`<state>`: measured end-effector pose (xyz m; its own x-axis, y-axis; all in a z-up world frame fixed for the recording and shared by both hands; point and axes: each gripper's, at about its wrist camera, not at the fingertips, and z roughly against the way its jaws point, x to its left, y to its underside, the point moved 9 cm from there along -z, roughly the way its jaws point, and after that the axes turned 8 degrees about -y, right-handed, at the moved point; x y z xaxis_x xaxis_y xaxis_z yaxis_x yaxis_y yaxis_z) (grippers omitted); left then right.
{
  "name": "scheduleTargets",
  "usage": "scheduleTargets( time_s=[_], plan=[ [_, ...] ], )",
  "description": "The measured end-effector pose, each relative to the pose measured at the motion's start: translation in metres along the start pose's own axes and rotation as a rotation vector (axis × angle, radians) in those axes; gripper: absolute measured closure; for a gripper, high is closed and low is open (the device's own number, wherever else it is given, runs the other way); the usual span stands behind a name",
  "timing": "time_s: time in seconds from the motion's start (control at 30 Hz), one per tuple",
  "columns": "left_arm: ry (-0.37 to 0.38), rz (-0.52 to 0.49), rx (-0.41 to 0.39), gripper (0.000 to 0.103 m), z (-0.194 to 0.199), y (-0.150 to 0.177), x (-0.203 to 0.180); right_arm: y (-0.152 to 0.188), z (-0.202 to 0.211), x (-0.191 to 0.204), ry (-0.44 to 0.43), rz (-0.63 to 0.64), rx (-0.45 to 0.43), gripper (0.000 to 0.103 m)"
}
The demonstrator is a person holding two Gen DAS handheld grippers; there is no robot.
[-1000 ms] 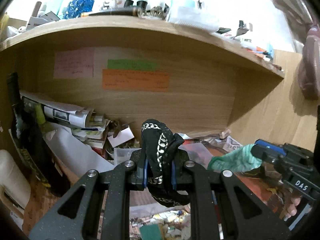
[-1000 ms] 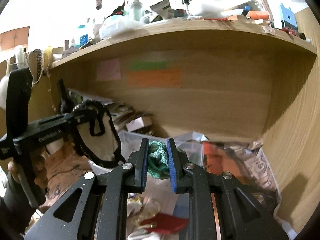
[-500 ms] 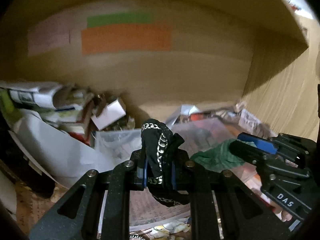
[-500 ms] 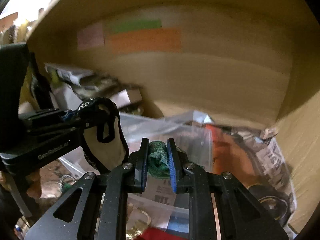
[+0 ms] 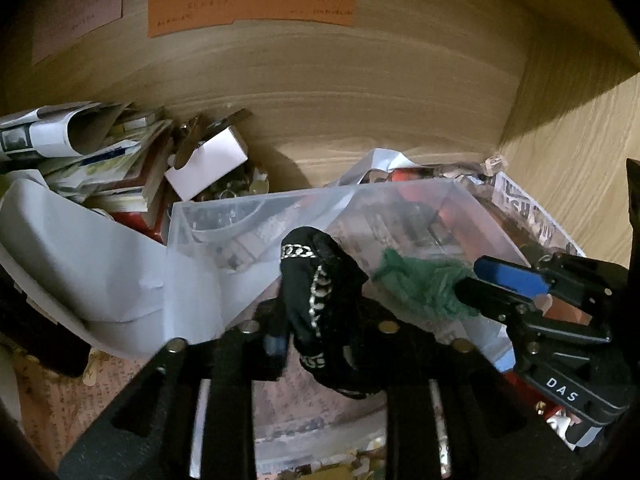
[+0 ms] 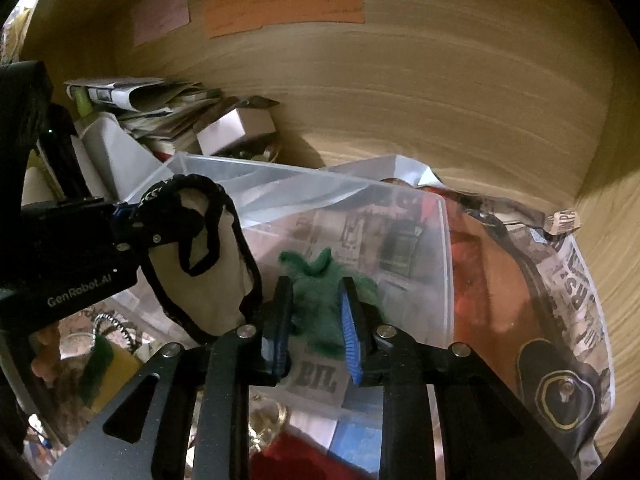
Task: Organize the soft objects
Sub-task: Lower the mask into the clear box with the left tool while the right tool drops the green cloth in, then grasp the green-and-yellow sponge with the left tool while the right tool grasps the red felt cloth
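Because both soft items are headed for the clear plastic bin (image 5: 224, 216), I hold them over its open top. My left gripper (image 5: 320, 336) is clamped on the black fabric pouch with silver chain trim (image 5: 320, 288); my right gripper (image 6: 316, 332) pinches the fuzzy green cloth (image 6: 320, 280). Held apart, side by side, they should drop without tangling, I judge, clear of the paper clutter (image 5: 92, 152) at left.
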<state>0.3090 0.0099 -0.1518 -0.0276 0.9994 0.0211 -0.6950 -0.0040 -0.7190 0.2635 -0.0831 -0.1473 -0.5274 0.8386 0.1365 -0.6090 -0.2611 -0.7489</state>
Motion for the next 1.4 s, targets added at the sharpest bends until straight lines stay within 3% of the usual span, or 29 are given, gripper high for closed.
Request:
scheduleTargets(
  time_s=[0.13, 0.2, 0.4, 0.53, 0.7, 0.83, 0.97, 1.4],
  plan=[
    [-0.012, -0.001, -0.014, 0.059, 0.008, 0.003, 0.002, 0.0, 0.009, 0.004, -0.001, 0.009, -0.016, 0.068],
    [-0.019, -0.006, -0.027, 0.055, 0.014, 0.002, 0.004, -0.002, 0.017, 0.006, 0.005, 0.011, -0.045, 0.055],
    [-0.041, -0.001, -0.112, 0.037, 0.049, -0.003, 0.01, -0.011, 0.049, 0.016, 0.007, 0.011, -0.145, 0.036],
    [-0.054, -0.004, -0.174, 0.031, 0.075, -0.007, 0.014, -0.012, 0.068, 0.023, 0.014, 0.028, -0.198, 0.03],
    [-0.068, -0.005, -0.248, 0.012, 0.105, -0.004, 0.019, -0.008, 0.087, 0.029, 0.015, 0.032, -0.242, 0.021],
    [-0.078, -0.011, -0.269, 0.006, 0.12, 0.007, 0.022, 0.003, 0.096, 0.03, 0.018, 0.035, -0.253, 0.019],
    [-0.082, -0.02, -0.248, 0.004, 0.123, 0.024, 0.023, 0.021, 0.095, 0.027, 0.026, 0.022, -0.224, 0.018],
    [-0.053, -0.009, -0.039, 0.004, 0.076, 0.103, 0.022, 0.08, 0.062, 0.017, 0.005, -0.053, -0.053, 0.018]
  ],
)
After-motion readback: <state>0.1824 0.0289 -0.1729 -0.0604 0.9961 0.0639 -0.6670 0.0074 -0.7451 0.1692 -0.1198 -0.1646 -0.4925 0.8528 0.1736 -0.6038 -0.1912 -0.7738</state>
